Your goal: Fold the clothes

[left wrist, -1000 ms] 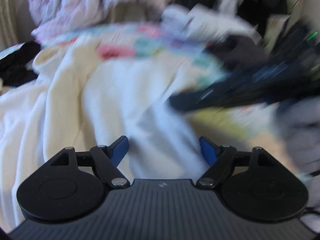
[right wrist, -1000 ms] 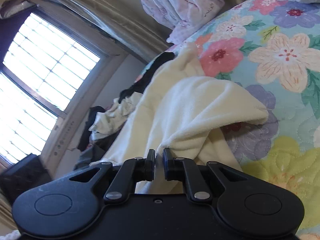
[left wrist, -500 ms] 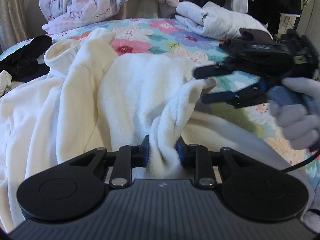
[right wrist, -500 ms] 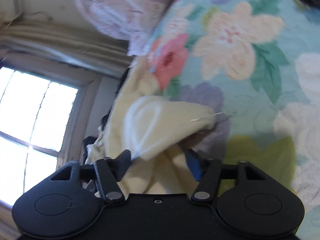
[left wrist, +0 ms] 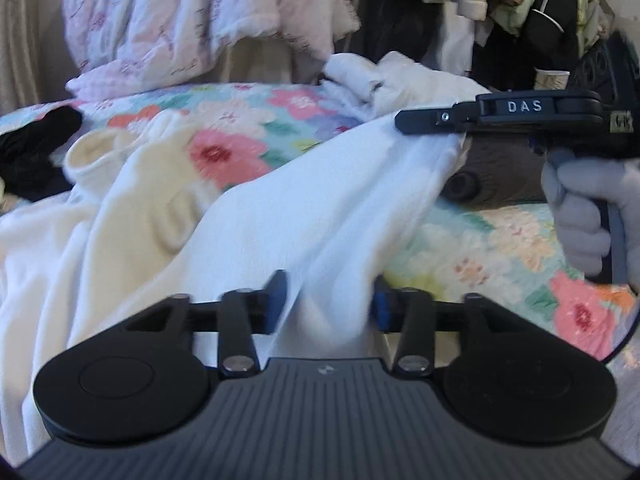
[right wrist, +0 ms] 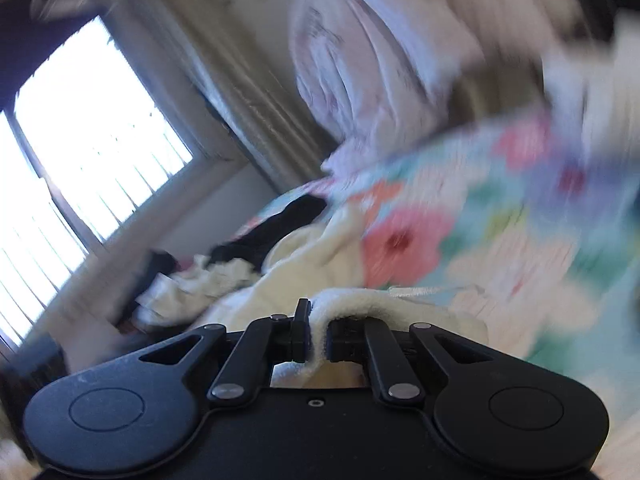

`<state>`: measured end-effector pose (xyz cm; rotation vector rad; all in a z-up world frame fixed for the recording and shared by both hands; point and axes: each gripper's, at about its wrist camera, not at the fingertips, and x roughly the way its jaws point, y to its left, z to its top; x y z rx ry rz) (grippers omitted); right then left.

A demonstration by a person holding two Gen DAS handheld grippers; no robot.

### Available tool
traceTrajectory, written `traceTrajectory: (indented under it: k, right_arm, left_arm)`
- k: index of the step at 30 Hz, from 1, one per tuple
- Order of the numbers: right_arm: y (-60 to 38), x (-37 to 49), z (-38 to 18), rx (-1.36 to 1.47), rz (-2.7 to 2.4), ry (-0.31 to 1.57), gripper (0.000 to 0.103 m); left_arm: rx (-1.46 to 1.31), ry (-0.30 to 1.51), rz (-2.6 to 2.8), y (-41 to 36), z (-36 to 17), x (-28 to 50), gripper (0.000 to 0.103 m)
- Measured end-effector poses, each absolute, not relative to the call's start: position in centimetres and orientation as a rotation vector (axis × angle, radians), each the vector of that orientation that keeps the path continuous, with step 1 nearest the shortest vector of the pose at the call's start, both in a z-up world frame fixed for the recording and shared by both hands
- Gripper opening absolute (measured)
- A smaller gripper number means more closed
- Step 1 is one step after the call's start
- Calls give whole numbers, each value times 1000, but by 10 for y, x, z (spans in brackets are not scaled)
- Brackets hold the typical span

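Note:
A cream fleece garment lies across the bed and is stretched up to the right. My left gripper sits low at its near end. Its blue-padded fingers stand partly apart, with a fold of the fleece still running between them. My right gripper, held by a grey-gloved hand, pinches the far corner of the fleece above the quilt. In the blurred right wrist view, that right gripper is shut on the rolled edge of the fleece.
A floral quilt covers the bed. A pink padded bundle is at the back, white folded clothes lie behind the fleece, and black clothing is at far left. A dark grey item lies under the right gripper. A bright window shows in the right wrist view.
My right gripper went from open to shut on the fleece corner and lifted it to the right. My left fingers went from pinching the fold to a wider gap.

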<state>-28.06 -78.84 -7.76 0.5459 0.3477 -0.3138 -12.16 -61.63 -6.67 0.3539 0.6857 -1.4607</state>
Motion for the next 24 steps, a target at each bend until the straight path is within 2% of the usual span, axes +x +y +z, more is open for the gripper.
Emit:
traceTrajectory:
  k: [5, 10, 16, 20, 24]
  right_arm:
    - [-809, -314, -29, 288, -532, 443, 8]
    - [-834, -361, 17, 42, -791, 478, 8]
    - [-892, -434, 16, 14, -1022, 511, 6]
    - [-928, -441, -8, -31, -1055, 598, 6]
    - [-930, -447, -13, -38, -1079, 525, 6]
  left_arm:
    - [347, 596, -1538, -632, -50, -139, 59]
    - [313, 564, -1523, -641, -46, -129, 63]
    - [298, 674, -1445, -640, -71, -89, 64]
    - [342, 696, -1375, -633, -87, -65, 64]
    - [375, 717, -1316, -621, -101, -46, 64]
